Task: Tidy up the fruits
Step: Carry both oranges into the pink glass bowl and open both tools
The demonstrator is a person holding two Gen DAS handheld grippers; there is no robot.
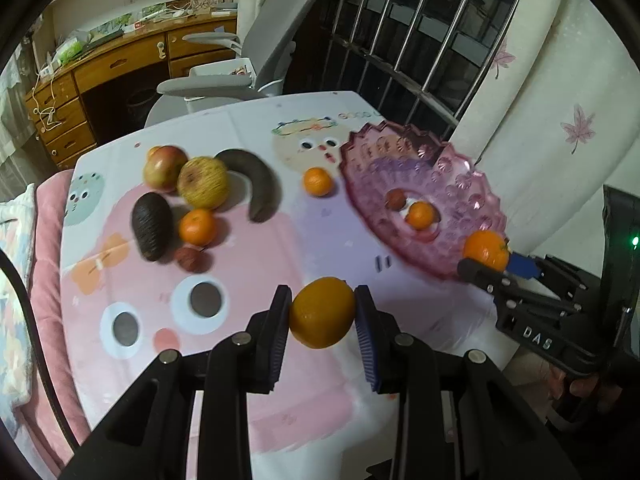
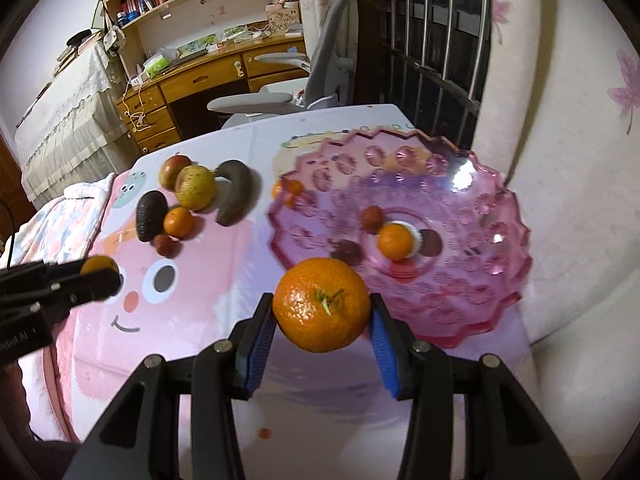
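My left gripper is shut on a smooth orange, held above the table's near middle. My right gripper is shut on a mandarin with a green stem, held at the near rim of the pink glass plate. The plate holds a small mandarin and a lychee. On the table at the left lie two apples, a dark banana, an avocado, a mandarin and a lychee. Another mandarin lies beside the plate.
The table has a pink cartoon cloth. A grey office chair and a wooden desk stand behind it. A barred window and a curtain are at the right. A pink cushion edges the table's left.
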